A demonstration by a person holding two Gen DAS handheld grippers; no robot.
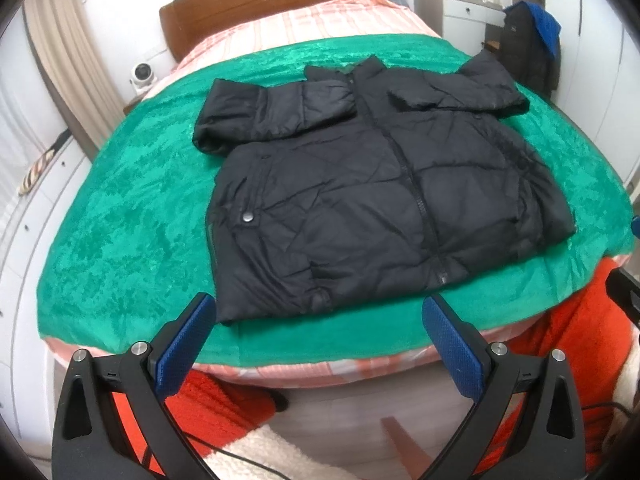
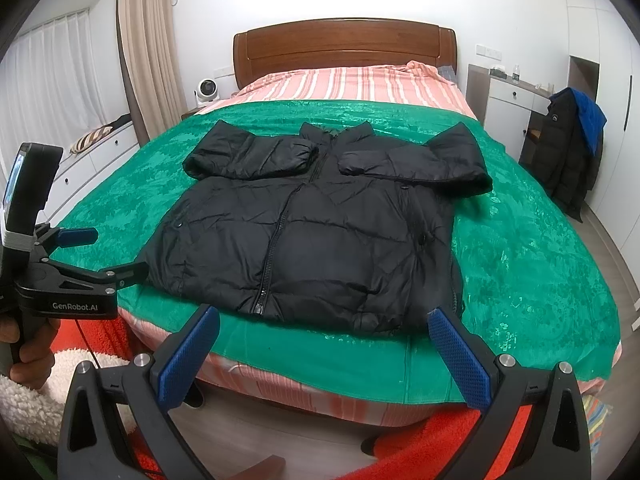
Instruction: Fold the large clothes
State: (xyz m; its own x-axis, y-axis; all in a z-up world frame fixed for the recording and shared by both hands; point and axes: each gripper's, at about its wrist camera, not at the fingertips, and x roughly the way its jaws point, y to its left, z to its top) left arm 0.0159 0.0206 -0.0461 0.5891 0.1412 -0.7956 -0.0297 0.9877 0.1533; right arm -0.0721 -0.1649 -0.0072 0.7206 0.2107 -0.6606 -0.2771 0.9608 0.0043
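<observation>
A black puffer jacket lies front up and zipped on the green blanket, its two sleeves folded in across the chest. My left gripper hovers open just short of the jacket's hem, near the bed's foot edge, with nothing between its blue pads. My right gripper is also open and empty, held before the hem's right half. In the right wrist view the left gripper shows from the side at the left, a hand on its handle.
The bed has a striped pink sheet and a wooden headboard. A dark coat with a blue garment hangs by a white desk at the right. A small white fan stands at the left. Orange and white fleece clothing fills the bottom.
</observation>
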